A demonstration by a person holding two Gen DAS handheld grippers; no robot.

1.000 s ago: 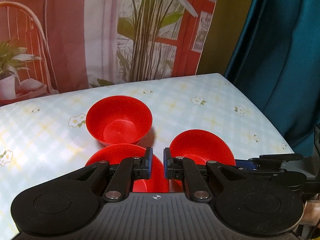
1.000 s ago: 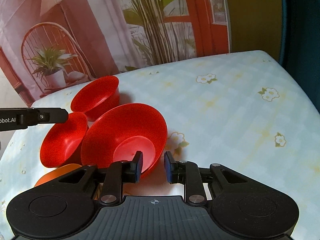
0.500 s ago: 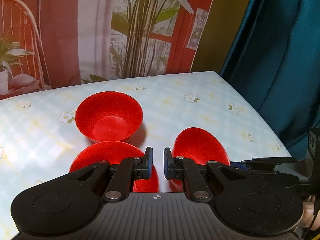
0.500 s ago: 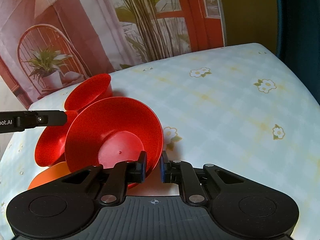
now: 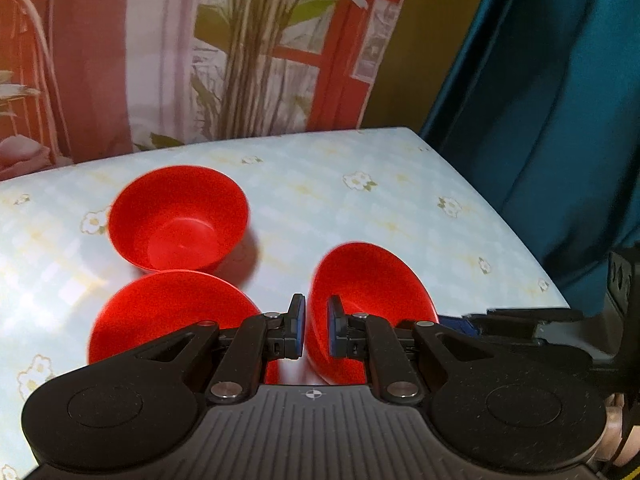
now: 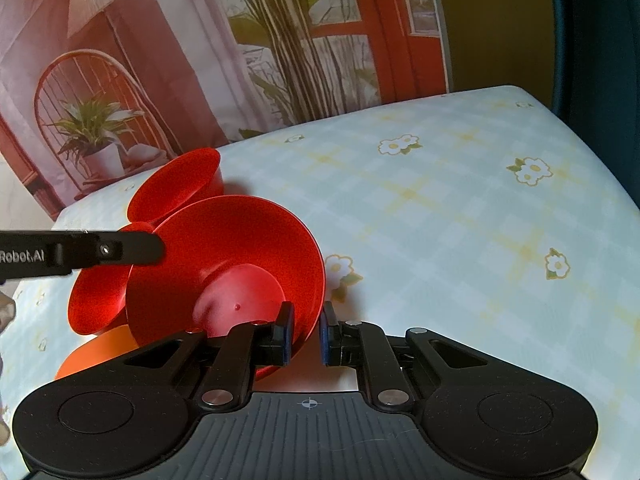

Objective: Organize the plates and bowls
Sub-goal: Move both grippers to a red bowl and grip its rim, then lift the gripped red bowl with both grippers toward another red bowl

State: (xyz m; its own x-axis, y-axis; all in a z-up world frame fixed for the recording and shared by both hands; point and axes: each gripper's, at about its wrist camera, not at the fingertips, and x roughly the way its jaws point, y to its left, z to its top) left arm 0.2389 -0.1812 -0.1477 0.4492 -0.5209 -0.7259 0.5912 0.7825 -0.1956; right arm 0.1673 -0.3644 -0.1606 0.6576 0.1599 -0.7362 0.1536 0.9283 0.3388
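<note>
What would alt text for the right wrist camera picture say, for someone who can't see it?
The right gripper pinches the rim of a tilted red plastic bowl above a table with a pale floral cloth. Two more red bowls and an orange dish sit behind it, left, where the left gripper's black finger reaches in.

Table (image 5: 400, 184), pale floral cloth: two red bowls (image 5: 178, 218) resting; orange plate (image 6: 100, 350).

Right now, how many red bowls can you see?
3. One far bowl stands upright on the table, one near bowl sits before the left gripper, and one tilted bowl is pinched by the right gripper. Others may be hidden.
</note>
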